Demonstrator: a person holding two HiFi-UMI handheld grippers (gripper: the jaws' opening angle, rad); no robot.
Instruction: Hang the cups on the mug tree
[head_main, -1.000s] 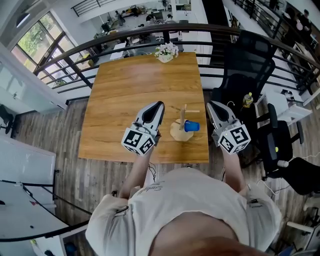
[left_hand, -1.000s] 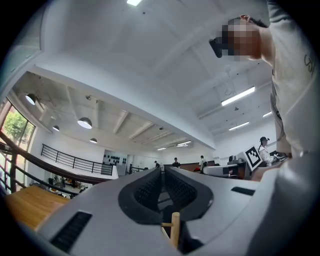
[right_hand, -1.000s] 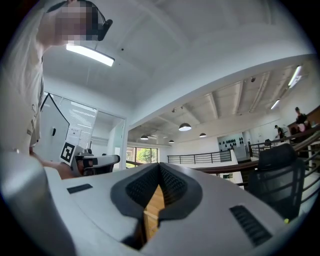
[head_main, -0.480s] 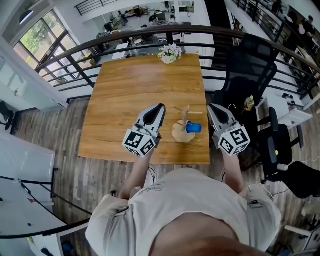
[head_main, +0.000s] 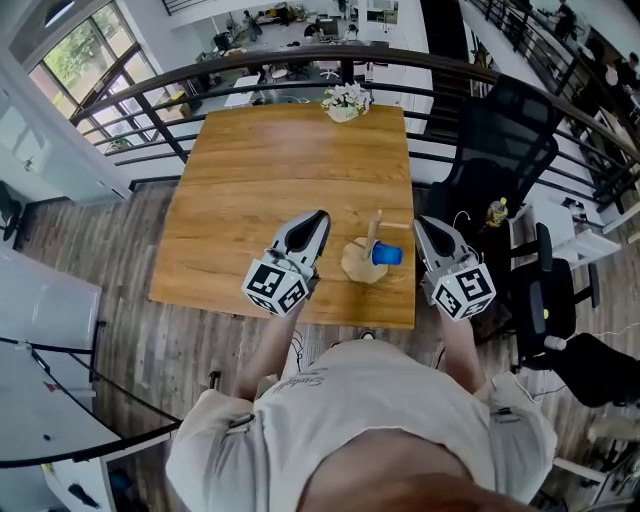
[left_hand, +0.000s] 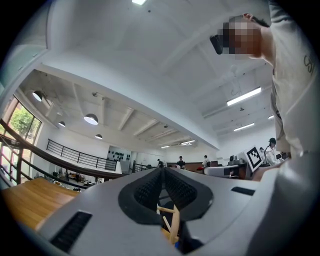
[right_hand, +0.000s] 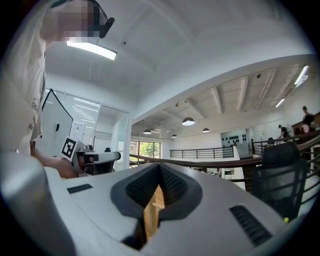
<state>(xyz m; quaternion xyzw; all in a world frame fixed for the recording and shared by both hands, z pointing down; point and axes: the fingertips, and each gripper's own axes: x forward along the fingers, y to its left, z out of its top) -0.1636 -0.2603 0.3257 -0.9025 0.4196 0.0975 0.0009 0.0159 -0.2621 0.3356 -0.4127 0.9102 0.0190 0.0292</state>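
Observation:
A small wooden mug tree (head_main: 366, 256) stands near the front right corner of the wooden table (head_main: 260, 190). A blue cup (head_main: 387, 255) hangs on its right side. My left gripper (head_main: 317, 217) hovers just left of the tree with its jaws shut and nothing in them. Just right of the tree, over the table's right edge, my right gripper (head_main: 421, 223) is also shut and empty. In the left gripper view the closed left gripper (left_hand: 162, 170) shows the tree's pegs (left_hand: 169, 217) below the tips. The right gripper (right_hand: 160, 167) view shows pale wood (right_hand: 151, 212) behind its closed jaws.
A pot of white flowers (head_main: 344, 102) sits at the table's far edge. A black office chair (head_main: 495, 150) stands right of the table, another chair (head_main: 555, 300) further right. A dark railing (head_main: 200, 85) runs behind the table. The front edge (head_main: 280, 315) is close to the person's body.
Both grippers stay shut beside the tree and the blue cup stays hung. Only the head view has shifted slightly.

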